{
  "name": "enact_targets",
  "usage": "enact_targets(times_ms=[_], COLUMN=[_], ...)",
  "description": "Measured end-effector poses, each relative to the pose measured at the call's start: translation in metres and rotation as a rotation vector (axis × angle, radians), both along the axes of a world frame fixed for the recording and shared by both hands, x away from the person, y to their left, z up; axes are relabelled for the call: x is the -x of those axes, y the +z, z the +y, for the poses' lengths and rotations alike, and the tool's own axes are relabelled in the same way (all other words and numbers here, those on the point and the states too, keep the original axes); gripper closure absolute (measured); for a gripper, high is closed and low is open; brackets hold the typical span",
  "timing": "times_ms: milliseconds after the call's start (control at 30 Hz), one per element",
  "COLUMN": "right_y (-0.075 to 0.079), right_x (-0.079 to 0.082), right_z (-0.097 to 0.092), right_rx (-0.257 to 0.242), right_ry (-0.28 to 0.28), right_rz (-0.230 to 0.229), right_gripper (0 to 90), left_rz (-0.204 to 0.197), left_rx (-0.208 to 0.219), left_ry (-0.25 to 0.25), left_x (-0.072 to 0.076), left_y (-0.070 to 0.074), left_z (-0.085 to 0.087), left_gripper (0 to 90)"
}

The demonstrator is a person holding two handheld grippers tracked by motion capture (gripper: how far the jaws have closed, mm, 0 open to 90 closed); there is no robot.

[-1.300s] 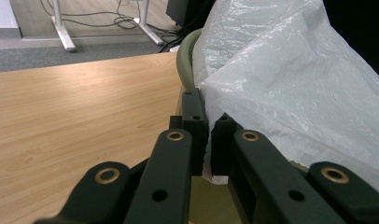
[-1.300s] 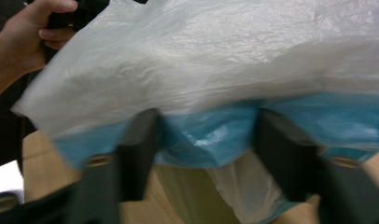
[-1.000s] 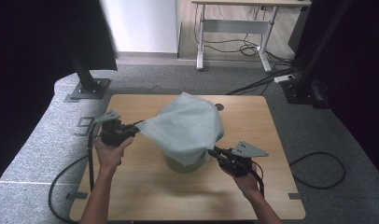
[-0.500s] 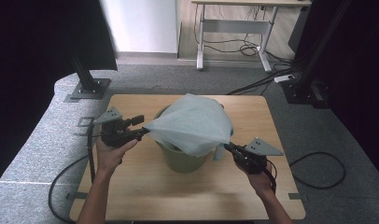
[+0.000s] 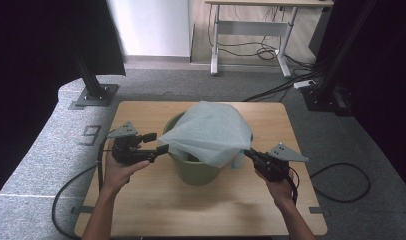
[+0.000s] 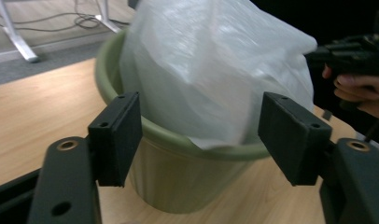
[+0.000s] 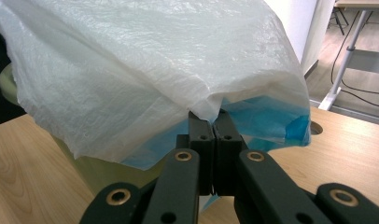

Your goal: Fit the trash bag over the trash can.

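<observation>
A green bin (image 5: 193,167) stands upright near the middle of the wooden table (image 5: 141,210). A translucent white plastic bag (image 5: 208,132) is draped over the bin's mouth and billows above the rim; its left part hangs down inside the bin, and its right edge extends past the rim toward the person's right side. A blue layer shows under the white film at that right edge in the right gripper view.

The right gripper (image 5: 252,156) sits just beside the bin on its right side. Its jaws are pressed together on the lower edge of the bag, with the film pinched between the pads (image 7: 202,135). The bag rises from this pinch point up and over the bin.

The left gripper (image 5: 153,145) sits just beside the bin on its left side. Its jaws have just been opening and now stand wide apart, with nothing pressed between them. In the left gripper view the bin's rim and the bag lie beyond the gap between the two pads (image 6: 116,135), apart from both. The bag's left edge is clear of these fingertips.
</observation>
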State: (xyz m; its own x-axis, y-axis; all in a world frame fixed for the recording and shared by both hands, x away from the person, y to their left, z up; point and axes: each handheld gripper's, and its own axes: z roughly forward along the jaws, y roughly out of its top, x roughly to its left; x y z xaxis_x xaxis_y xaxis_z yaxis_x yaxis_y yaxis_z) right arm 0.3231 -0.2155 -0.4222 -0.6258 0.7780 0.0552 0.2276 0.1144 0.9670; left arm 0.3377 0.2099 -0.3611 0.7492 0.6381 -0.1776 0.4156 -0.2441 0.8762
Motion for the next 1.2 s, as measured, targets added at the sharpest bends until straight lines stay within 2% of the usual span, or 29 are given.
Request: enact_targets(times_ms=[167,333,433,600,733,900,1000,1200], right_y=[0.001,-0.002,-0.002,0.002,0.004,0.004,0.004,0.006], right_x=[-0.001,0.001,0.002,0.01,0.016,0.02,0.021,0.023], right_z=[0.001,-0.001,0.001,0.014,0.024,0.034,0.038,0.043], right_rx=[0.008,0.022,0.018,0.028,0.031,0.029,0.024,0.013], right_ry=[-0.01,-0.017,-0.007,0.031,0.067,0.099,0.111,0.13], right_rz=[-0.003,0.001,-0.004,-0.033,-0.041,-0.043,-0.04,-0.045], right_gripper=[87.6,87.5,87.6,87.5,87.5,87.5,87.4,87.3], left_rz=[-0.022,-0.046,-0.07,-0.105,-0.092,-0.058,-0.046,-0.017], left_rx=[0.023,0.064,0.06,0.047,0.028,-0.014,-0.05,-0.075], left_ry=[-0.014,0.003,0.016,0.013,-0.02,-0.05,-0.05,-0.063], left_x=[0.008,0.016,0.021,0.023,0.019,0.013,0.011,0.007], left_y=[-0.001,0.011,0.021,0.033,0.032,0.021,0.015,0.006], left_z=[0.006,0.014,0.009,-0.011,-0.03,-0.054,-0.066,-0.082], left_gripper=[25.5,24.7,24.8,25.2,25.2,24.0,20.9,15.0])
